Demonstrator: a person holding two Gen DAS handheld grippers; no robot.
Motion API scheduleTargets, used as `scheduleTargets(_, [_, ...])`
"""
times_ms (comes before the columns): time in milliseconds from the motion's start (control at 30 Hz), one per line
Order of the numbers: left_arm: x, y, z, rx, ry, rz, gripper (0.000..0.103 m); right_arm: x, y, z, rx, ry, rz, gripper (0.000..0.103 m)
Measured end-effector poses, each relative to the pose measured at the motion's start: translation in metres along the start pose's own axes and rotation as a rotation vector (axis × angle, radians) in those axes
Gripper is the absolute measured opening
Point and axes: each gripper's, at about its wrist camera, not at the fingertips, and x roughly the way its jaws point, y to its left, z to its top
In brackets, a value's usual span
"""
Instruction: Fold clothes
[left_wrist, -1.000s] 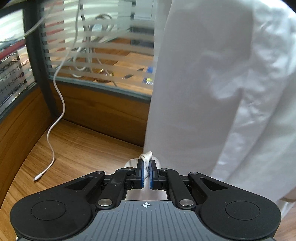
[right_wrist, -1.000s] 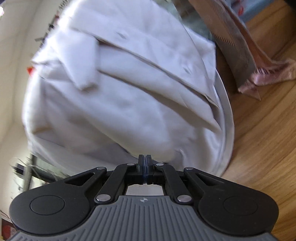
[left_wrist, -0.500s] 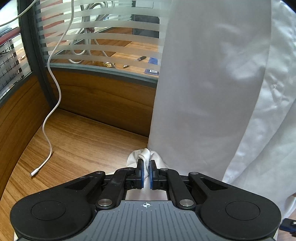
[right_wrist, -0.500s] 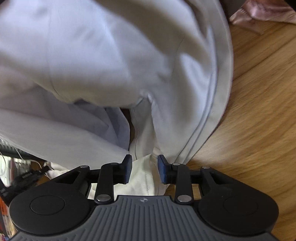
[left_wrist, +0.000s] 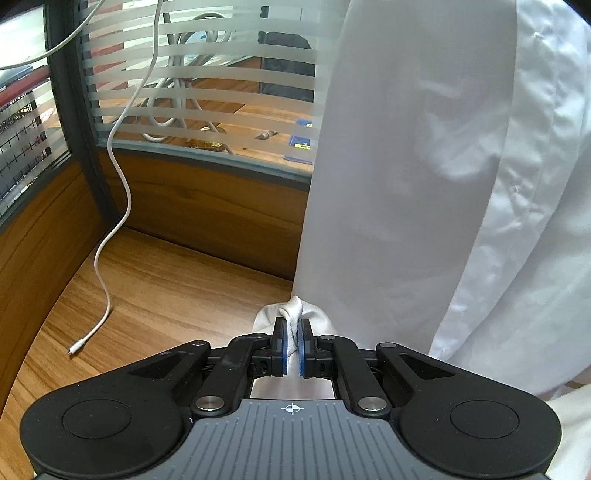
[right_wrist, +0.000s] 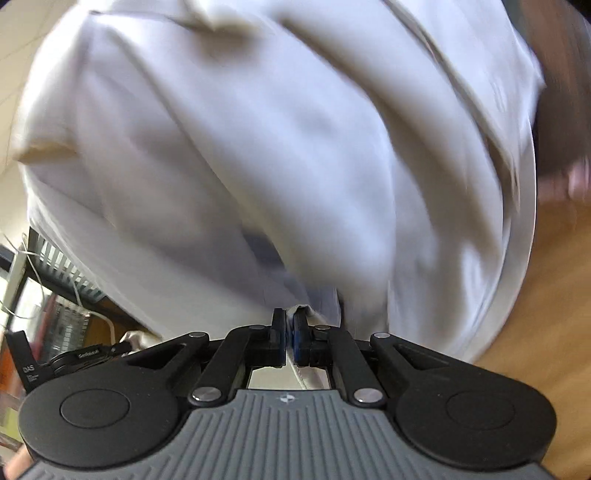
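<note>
Both tongs are pinching the white shirt (left_wrist: 424, 184): left tongs (left_wrist: 293, 341) gripping a bunched corner above the wooden surface (left_wrist: 166, 295), right tongs (right_wrist: 289, 341) clamping an edge (blurred)

One white shirt (left_wrist: 424, 177) fills the right half of the left wrist view, with one white cable (left_wrist: 110, 236) trailing at left onto one wooden tabletop (left_wrist: 166, 295). Two hand-held grippers appear: the left hand-held gripper (left_wrist: 291, 341) and the right hand-held gripper (right_wrist: 289, 338), each at bottom centre.
</note>
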Motion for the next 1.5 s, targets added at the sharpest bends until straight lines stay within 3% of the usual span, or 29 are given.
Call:
scheduleTargets(200, [0.017, -0.003, 0.002, 0.017, 0.026, 0.015, 0.008, 0.014, 0.009, 0.020, -0.082, -0.005, -0.061, 0.005])
scheduleTargets(267, [0.022, -0.004, 0.001, 0.025, 0.046, 0.011, 0.011, 0.020, 0.009, 0.020, -0.094, 0.010, -0.085, 0.010])
scheduleTargets(367, [0.022, -0.004, 0.001, 0.033, 0.050, 0.010, 0.025, 0.020, 0.009, 0.018, -0.126, 0.023, -0.118, 0.024])
scheduleTargets(433, [0.016, -0.004, 0.001, 0.044, 0.040, 0.003, 0.037, 0.011, 0.009, 0.016, -0.147, 0.028, -0.141, 0.027])
scheduleTargets(600, [-0.014, 0.000, -0.006, 0.090, 0.028, -0.015, 0.045, -0.034, -0.004, -0.014, -0.160, 0.055, -0.194, 0.027])
scheduleTargets(833, [-0.065, 0.013, -0.038, 0.133, 0.060, -0.021, 0.047, -0.103, -0.022, -0.062, -0.168, 0.096, -0.273, 0.032])
scheduleTargets(1067, [-0.104, 0.022, -0.087, 0.181, 0.112, -0.051, 0.049, -0.149, -0.035, -0.173, -0.088, 0.138, -0.336, 0.033])
scheduleTargets(1167, [-0.112, 0.020, -0.101, 0.223, 0.132, -0.076, 0.049, -0.169, -0.040, -0.220, -0.054, 0.155, -0.363, 0.037])
scheduleTargets(1233, [-0.118, 0.018, -0.110, 0.258, 0.139, -0.100, 0.051, -0.182, -0.044, -0.251, -0.031, 0.167, -0.381, 0.045])
scheduleTargets(1333, [-0.124, 0.017, -0.128, 0.328, 0.145, -0.121, 0.058, -0.201, -0.049, -0.298, 0.004, 0.184, -0.408, 0.045])
scheduleTargets(1500, [-0.130, 0.022, -0.159, 0.448, 0.182, -0.158, 0.058, -0.199, -0.051, -0.342, 0.067, 0.153, -0.452, 0.045])
